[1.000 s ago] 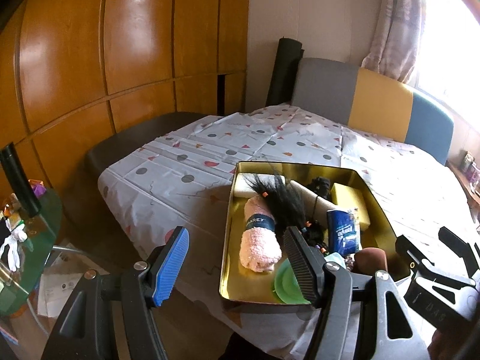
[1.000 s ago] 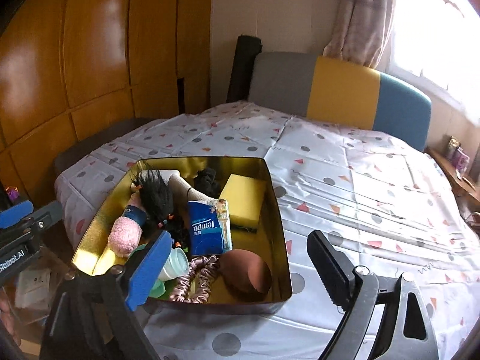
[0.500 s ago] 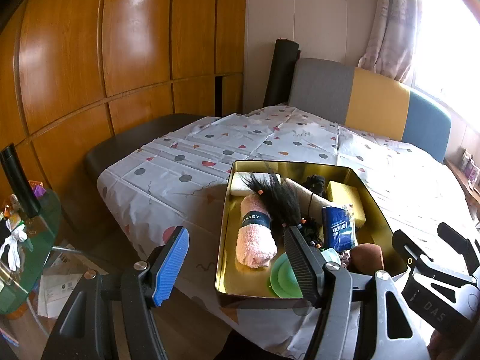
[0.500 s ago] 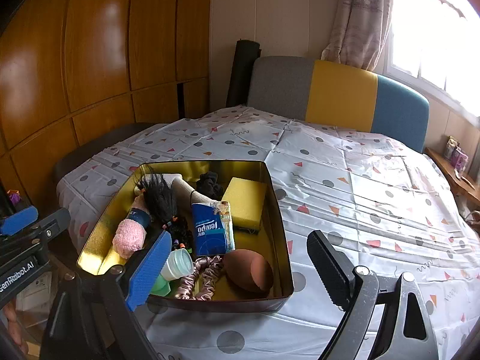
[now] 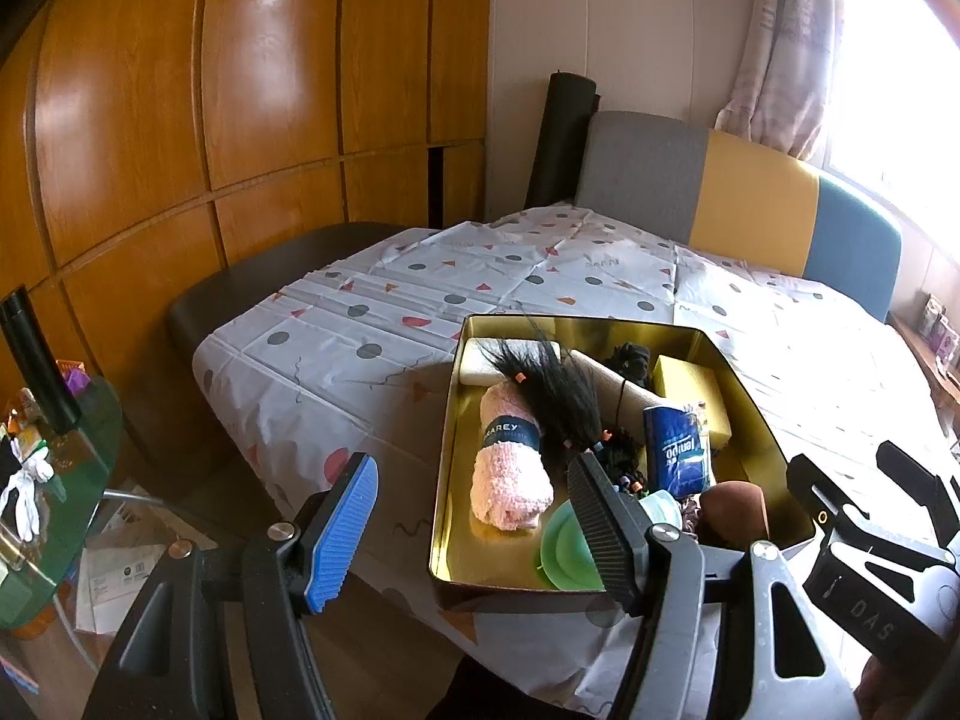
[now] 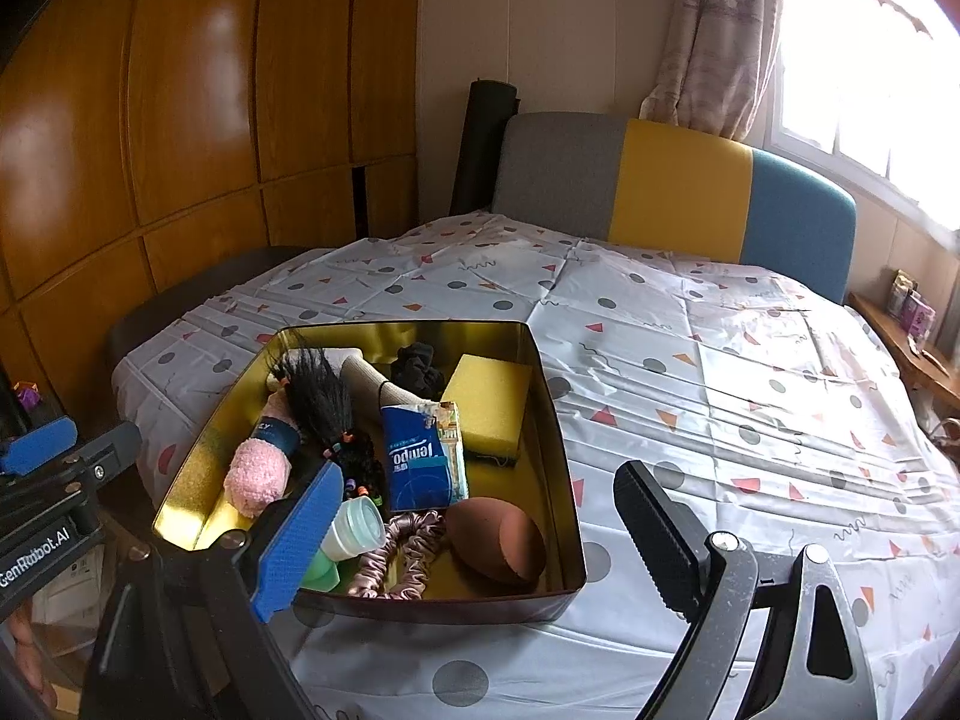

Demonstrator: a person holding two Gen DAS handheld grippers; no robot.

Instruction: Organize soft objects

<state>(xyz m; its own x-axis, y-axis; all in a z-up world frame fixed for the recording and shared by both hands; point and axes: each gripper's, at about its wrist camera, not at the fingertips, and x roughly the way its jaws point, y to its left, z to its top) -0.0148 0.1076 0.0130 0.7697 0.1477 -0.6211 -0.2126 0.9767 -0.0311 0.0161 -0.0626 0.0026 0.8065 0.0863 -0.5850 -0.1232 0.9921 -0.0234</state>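
Note:
A gold metal tin (image 6: pixel 555 450) (image 5: pixel 447 438) sits on the table's near edge. It holds a pink rolled towel (image 5: pixel 507 474) (image 6: pixel 258 477), a black hair bundle (image 5: pixel 555 393) (image 6: pixel 318 396), a blue tissue pack (image 6: pixel 420 462) (image 5: pixel 678 450), a yellow sponge (image 6: pixel 489 402) (image 5: pixel 693 390), a brown egg-shaped sponge (image 6: pixel 498 546), a pink satin scrunchie (image 6: pixel 396 558), a black scrunchie (image 6: pixel 417 369) and green cups (image 5: pixel 567 546). My left gripper (image 5: pixel 471 531) is open and empty, in front of the tin's left side. My right gripper (image 6: pixel 474 534) is open and empty, in front of the tin's near right.
The table has a white cloth with dots and triangles (image 6: pixel 690 360). A grey, yellow and blue bench back (image 6: pixel 672 192) stands behind it, with a dark rolled mat (image 6: pixel 483 144). A glass side table with clutter (image 5: pixel 36 480) is at the left, wooden wall panels behind.
Both grippers have risen and drawn back a little, so the tin sits lower and slightly smaller in both views. Both stay open and the objects in the tin have not moved.

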